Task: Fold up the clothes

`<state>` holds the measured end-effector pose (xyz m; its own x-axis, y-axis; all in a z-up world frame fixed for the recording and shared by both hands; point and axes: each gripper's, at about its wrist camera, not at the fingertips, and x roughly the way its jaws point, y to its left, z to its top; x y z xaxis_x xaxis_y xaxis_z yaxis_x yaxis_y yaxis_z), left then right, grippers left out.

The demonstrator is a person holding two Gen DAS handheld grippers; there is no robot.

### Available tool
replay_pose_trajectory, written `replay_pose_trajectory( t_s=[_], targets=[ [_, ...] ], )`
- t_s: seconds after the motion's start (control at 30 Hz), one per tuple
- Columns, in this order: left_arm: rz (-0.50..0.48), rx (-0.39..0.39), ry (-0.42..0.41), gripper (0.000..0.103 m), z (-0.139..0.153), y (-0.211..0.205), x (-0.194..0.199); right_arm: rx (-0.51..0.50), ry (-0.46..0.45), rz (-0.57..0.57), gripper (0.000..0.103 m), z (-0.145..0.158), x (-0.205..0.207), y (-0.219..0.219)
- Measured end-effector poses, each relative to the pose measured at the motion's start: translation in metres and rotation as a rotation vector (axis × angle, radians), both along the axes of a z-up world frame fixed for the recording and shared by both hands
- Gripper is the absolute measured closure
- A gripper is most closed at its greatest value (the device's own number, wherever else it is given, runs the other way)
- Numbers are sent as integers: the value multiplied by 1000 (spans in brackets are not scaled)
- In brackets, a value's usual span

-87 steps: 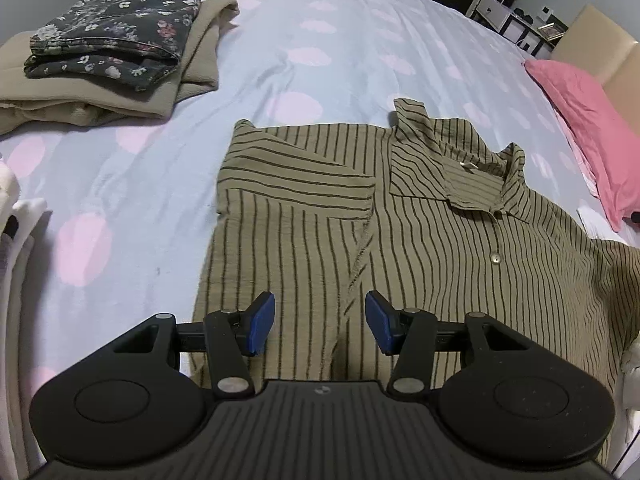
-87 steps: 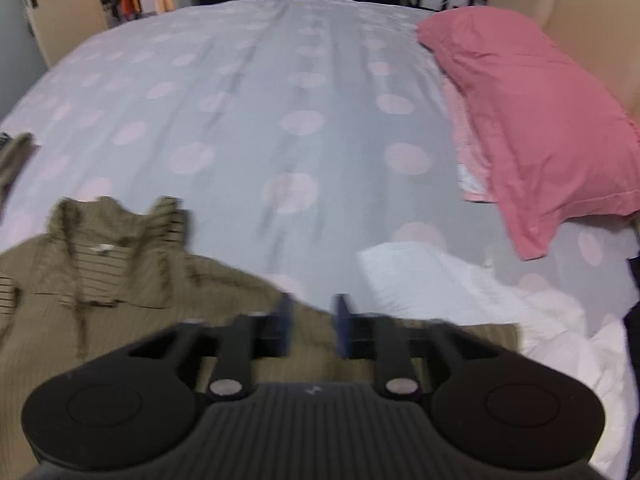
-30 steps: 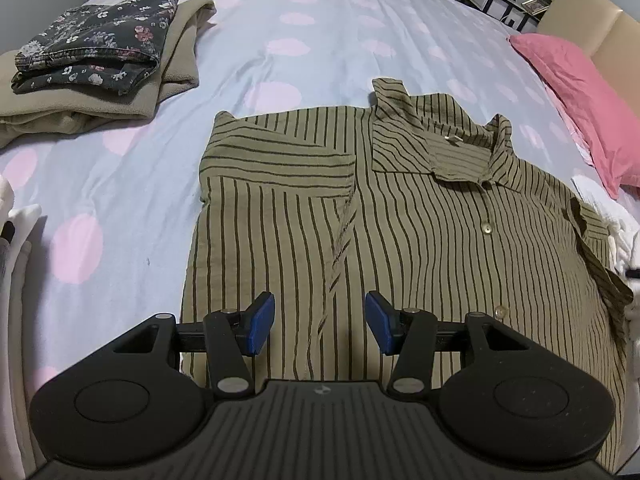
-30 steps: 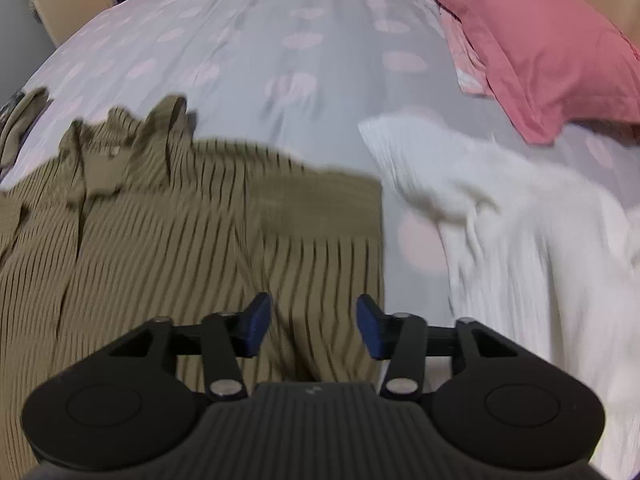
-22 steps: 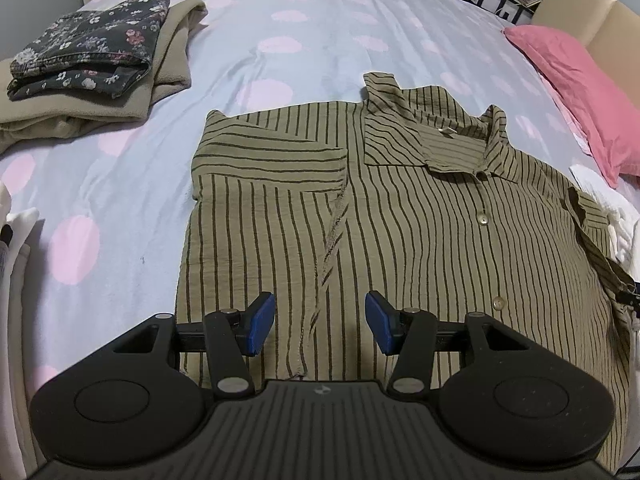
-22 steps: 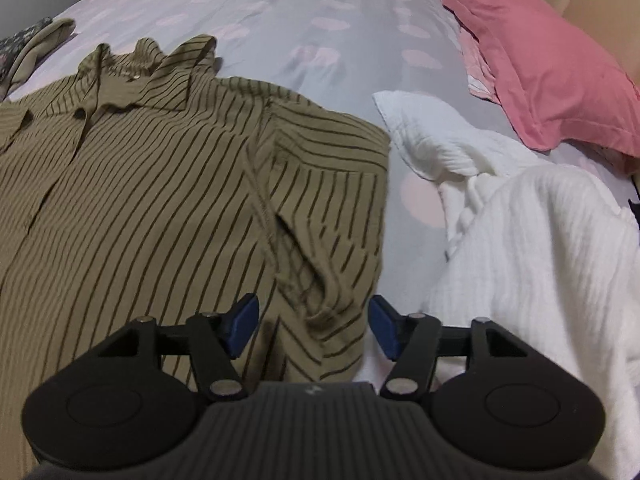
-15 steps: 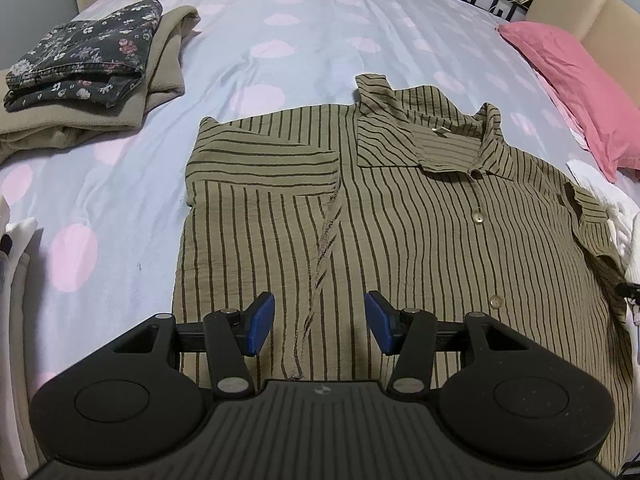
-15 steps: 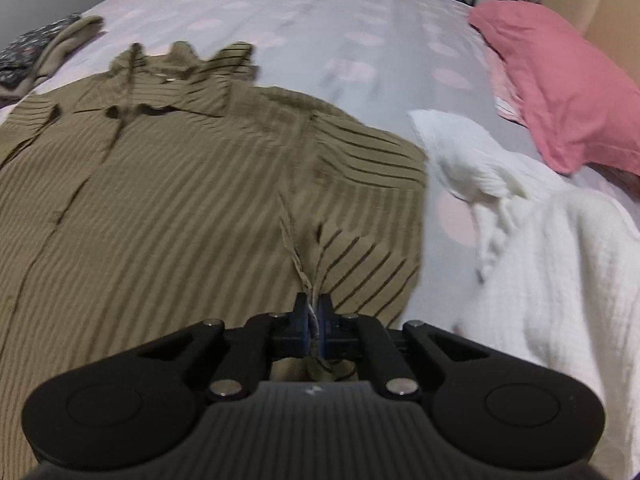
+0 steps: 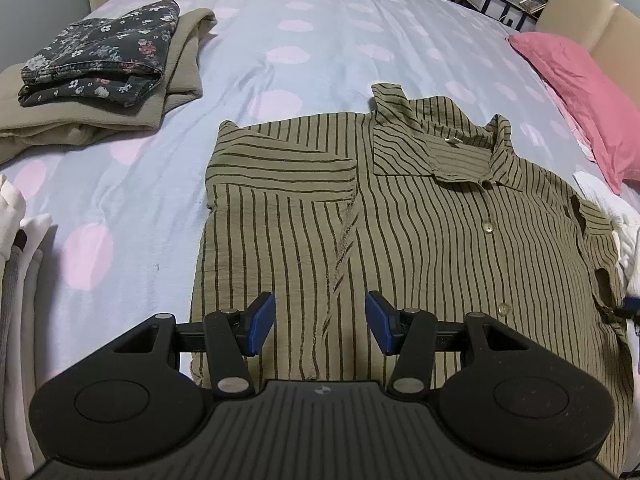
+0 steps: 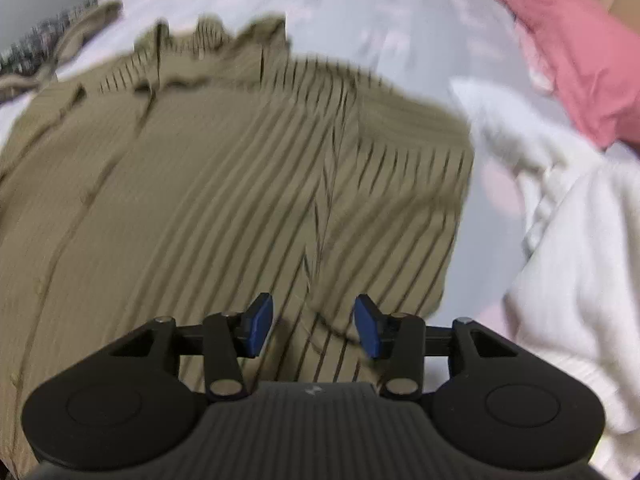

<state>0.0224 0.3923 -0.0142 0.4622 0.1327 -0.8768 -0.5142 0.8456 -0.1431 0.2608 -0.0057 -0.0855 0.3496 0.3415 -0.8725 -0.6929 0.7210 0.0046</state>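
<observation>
The right gripper has just been opening: half a second ago its jaws pinched the edge of the striped shirt; now they stand spread with the cloth lying loose beneath them, nothing gripped. The right sleeve, earlier spread out to the side, now lies folded in over the body, matching the left sleeve already turned in. That suggests both side folds are done and the bottom-to-collar fold comes next. The left gripper hovers spread and empty over the near hem. The shirt lies flat on the dotted bed, near a white garment. The right view is smeared, so the new fold's neatness is hard to judge; the shirt's right edge is cut off in the left view.
</observation>
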Motion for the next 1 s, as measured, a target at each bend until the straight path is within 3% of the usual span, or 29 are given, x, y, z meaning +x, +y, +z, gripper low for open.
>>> replay_pose_trajectory(
  t_s=[0.2,0.6,0.67,0.7,0.73,0.9,1.0],
  targets=[
    [-13,0,10,55,-4,-2,2,9,-66,-100,59,12,32,11],
    [-4,-71,37,55,-22,6,7,71,-53,-234,57,-23,111,65],
    [1,-69,33,55,-22,8,7,38,-65,-241,62,-30,118,73],
    [7,-73,31,55,-22,9,7,23,-67,-244,75,-33,121,76],
    [12,-78,30,55,-22,10,7,25,-65,-243,96,-33,123,76],
    [27,-111,9,55,-20,15,8,131,-21,-250,98,-25,135,79],
    [27,-92,9,55,-18,15,9,139,-4,-281,95,-28,140,85]
  ],
)
